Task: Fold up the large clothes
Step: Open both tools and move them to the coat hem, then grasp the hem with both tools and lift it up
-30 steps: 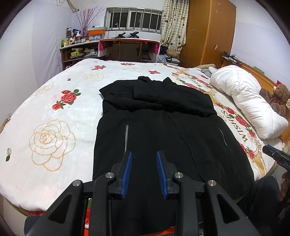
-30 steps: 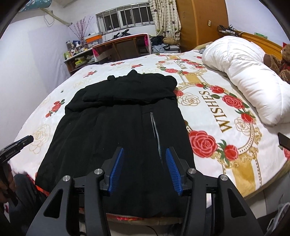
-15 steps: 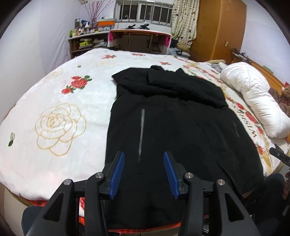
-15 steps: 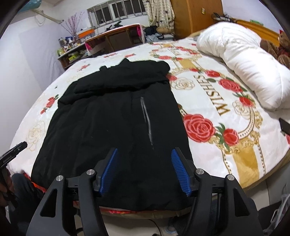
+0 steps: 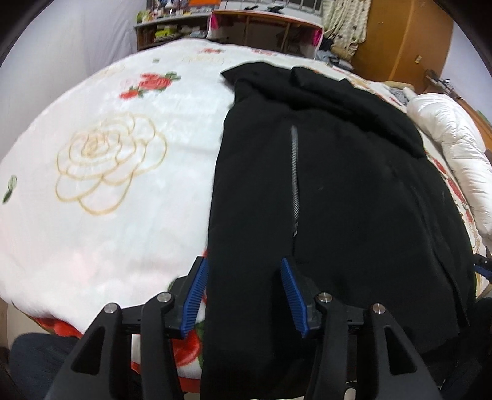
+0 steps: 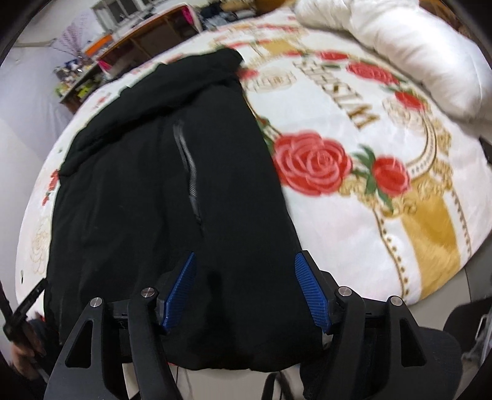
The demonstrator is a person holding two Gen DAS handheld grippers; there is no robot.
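Note:
A large black jacket (image 5: 338,190) lies flat on the bed, sleeves folded across its far end, with a grey pocket zip (image 5: 294,181) on each side. Its hem hangs over the near bed edge. My left gripper (image 5: 243,270) hovers over the hem's left corner, jaws opening, nothing pressed between the blue pads. In the right wrist view the same jacket (image 6: 147,197) fills the left half. My right gripper (image 6: 244,261) hangs over the hem's right corner, jaws opening, pads apart from the cloth.
The bed carries a white cover (image 5: 101,172) printed with roses and gold lettering. A white duvet roll (image 6: 412,52) lies at the right. A desk and shelves (image 5: 264,24) stand beyond the bed, a wooden wardrobe (image 5: 399,40) at the back right.
Both grippers have sunk toward the jacket's near hem and tilted further down. Their jaws have widened. The jacket has not moved.

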